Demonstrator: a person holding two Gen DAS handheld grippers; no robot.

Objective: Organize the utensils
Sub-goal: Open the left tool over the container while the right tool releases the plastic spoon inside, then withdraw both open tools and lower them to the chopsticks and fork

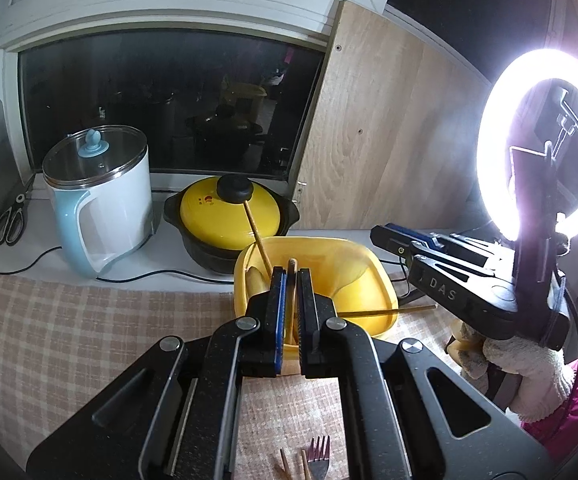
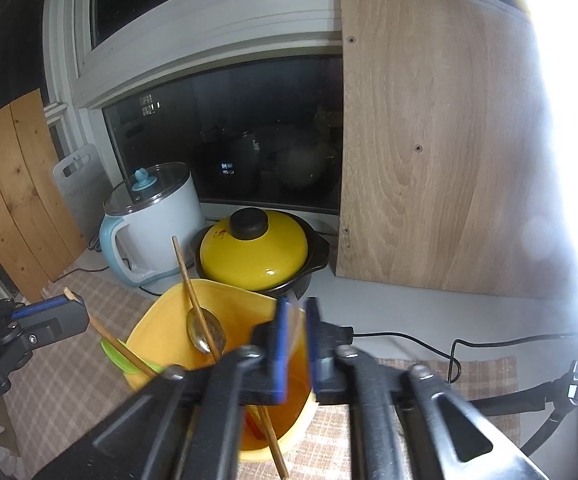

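A yellow plastic bin stands on the checked tablecloth and holds a metal spoon and chopsticks. My left gripper is shut on a wooden chopstick, held over the bin's near rim; it shows at the left of the right wrist view. My right gripper hovers above the bin's right side, its jaws a small gap apart with nothing between them; it shows at the right of the left wrist view. A fork and more chopsticks lie on the cloth below my left gripper.
A yellow-lidded black pot and a white and blue electric kettle stand behind the bin by the window, with cords on the sill. Scissors lie far left. A ring light and a wooden board stand at right.
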